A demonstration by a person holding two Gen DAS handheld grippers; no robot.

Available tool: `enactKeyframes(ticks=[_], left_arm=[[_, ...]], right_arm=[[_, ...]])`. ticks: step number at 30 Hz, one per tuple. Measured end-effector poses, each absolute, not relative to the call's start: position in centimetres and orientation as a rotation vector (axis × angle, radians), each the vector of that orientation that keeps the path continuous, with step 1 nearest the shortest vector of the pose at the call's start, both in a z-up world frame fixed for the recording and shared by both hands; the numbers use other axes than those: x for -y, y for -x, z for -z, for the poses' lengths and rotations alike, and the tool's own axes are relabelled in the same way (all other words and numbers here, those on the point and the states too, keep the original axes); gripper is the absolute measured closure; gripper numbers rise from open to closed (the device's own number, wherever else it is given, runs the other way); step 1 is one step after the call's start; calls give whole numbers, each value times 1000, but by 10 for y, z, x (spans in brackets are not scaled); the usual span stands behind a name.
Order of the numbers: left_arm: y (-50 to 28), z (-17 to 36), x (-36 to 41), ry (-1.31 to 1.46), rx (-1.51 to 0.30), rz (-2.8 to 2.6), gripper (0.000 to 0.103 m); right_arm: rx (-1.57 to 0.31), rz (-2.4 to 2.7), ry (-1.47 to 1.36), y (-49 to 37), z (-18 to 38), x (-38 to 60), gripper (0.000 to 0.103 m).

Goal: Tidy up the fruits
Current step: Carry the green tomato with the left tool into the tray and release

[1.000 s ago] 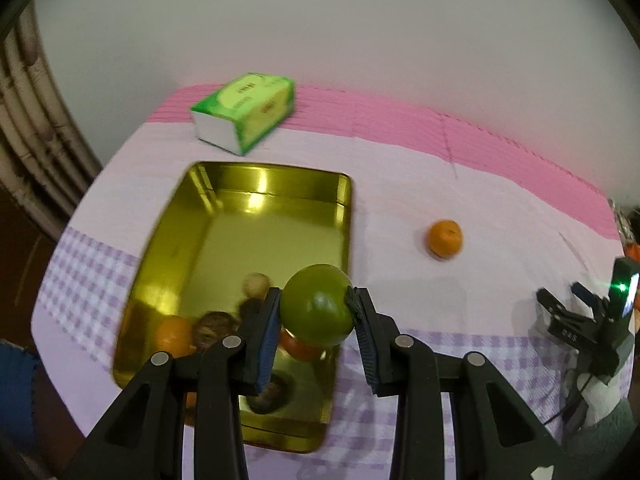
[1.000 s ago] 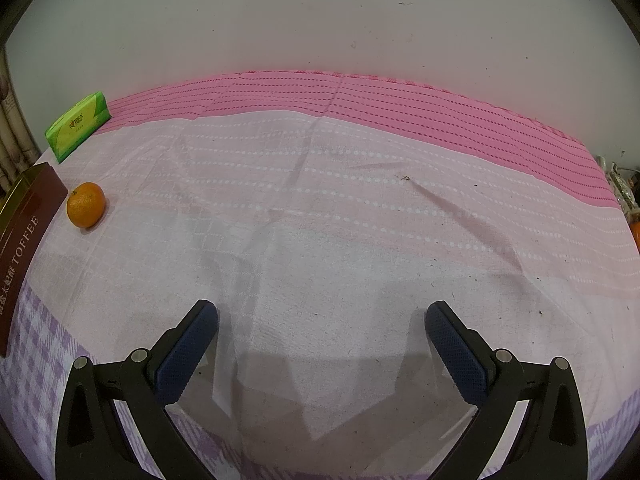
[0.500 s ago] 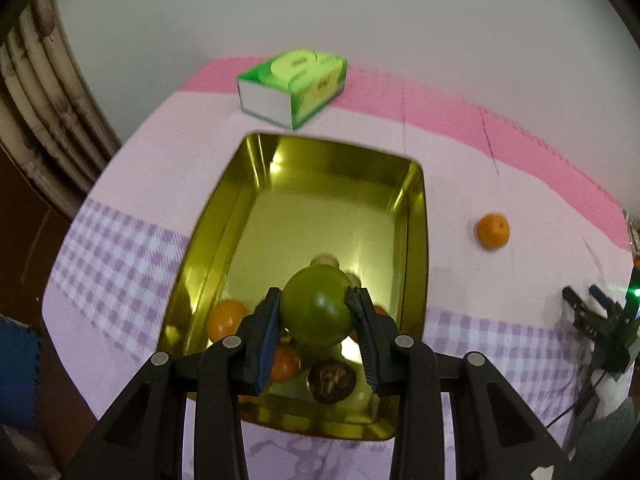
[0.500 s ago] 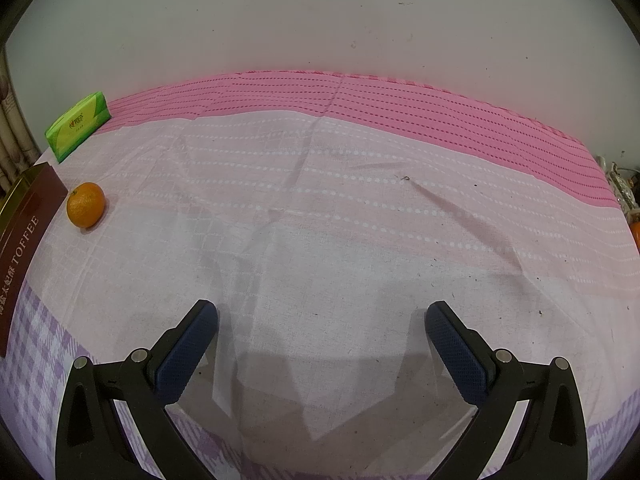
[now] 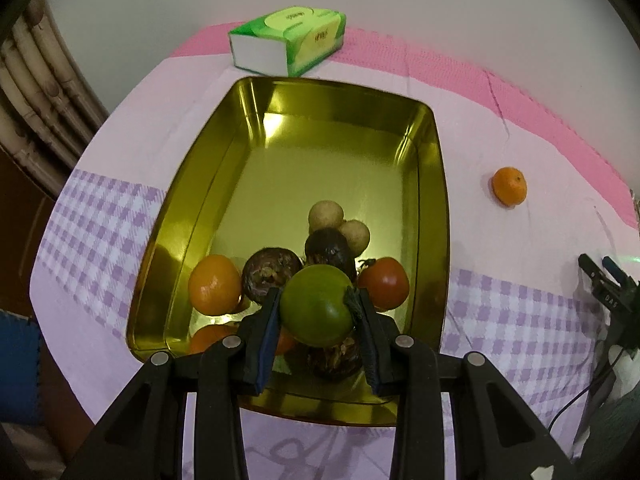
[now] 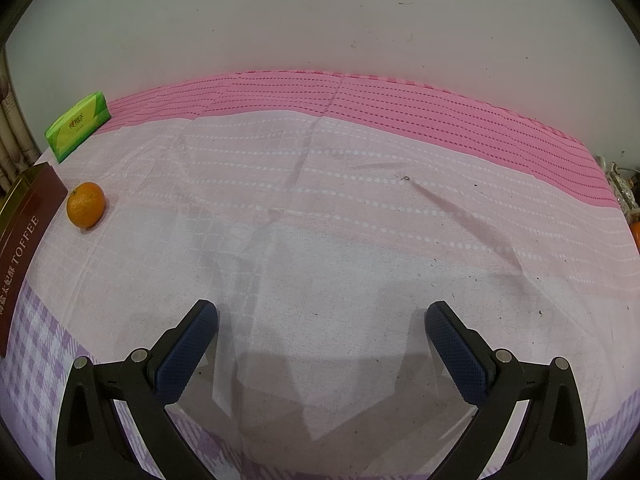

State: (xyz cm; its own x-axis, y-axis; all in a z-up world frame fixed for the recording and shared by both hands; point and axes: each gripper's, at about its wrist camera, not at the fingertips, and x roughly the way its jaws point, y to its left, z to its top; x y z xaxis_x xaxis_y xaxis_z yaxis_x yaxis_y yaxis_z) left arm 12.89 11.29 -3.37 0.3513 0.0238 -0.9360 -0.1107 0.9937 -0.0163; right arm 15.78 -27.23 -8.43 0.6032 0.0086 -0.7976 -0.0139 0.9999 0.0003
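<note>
Left wrist view: the left gripper tilts steeply down over the gold tin, pinching a green fruit above the near-end fruits.

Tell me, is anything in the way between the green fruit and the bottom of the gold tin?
Yes. The left gripper holds the green fruit over the near end of the gold tin, right above other fruits: a dark fruit, an orange and a red one. The tin's far half is bare.
</note>
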Motion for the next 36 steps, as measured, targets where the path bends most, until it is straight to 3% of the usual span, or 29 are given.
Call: enactKeyframes(ticks=[24, 36], left_arm=[[-129, 44, -110, 52, -1206, -78, 69], [-121, 35, -109, 65, -1176, -62, 39]], right_arm=[[-923, -12, 6, -158, 84, 272, 0], [-923, -11, 5, -158, 84, 272, 0]])
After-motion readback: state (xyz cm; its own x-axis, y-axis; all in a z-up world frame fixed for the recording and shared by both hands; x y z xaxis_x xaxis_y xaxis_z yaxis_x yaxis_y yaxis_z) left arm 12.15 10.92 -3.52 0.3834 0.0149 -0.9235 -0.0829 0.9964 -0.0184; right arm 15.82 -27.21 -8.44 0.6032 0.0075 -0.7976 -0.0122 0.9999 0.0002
